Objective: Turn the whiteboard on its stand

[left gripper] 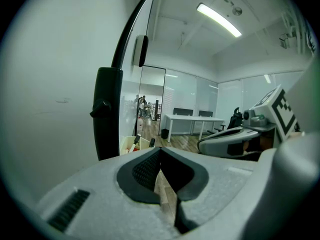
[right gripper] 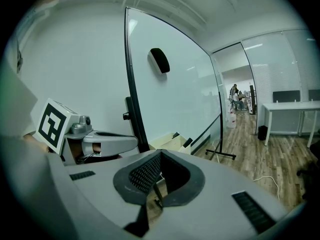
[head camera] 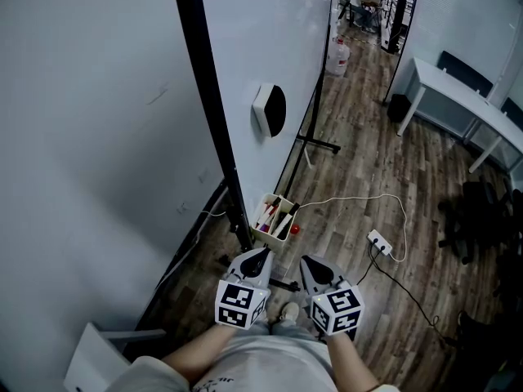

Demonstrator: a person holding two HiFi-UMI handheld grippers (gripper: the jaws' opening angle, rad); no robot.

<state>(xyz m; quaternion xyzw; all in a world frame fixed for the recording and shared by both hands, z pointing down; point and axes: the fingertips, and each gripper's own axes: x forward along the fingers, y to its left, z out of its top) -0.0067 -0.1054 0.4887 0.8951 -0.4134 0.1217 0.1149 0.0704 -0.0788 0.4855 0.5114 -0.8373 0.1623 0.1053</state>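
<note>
The whiteboard [head camera: 270, 39] stands tall on its black stand, with a frame post [head camera: 214, 129] running down its near edge. A black-and-white eraser [head camera: 269, 109] sticks to its face. At its foot hangs a tray of markers [head camera: 274, 216]. My left gripper [head camera: 255, 261] and right gripper [head camera: 313, 269] hover side by side, low in front of the tray, both shut and empty, touching nothing. In the left gripper view the post [left gripper: 108, 115] with its knob rises just beyond the shut gripper [left gripper: 160, 152]. The right gripper view shows the board [right gripper: 175, 89] ahead of the gripper [right gripper: 159, 157].
A white wall [head camera: 82, 137] stands close on the left. On the wooden floor lie a power strip [head camera: 378, 240] with a white cable and a small red object [head camera: 295, 229]. A white desk [head camera: 466, 104], a black chair [head camera: 478, 211] and a water jug [head camera: 338, 55] stand farther off.
</note>
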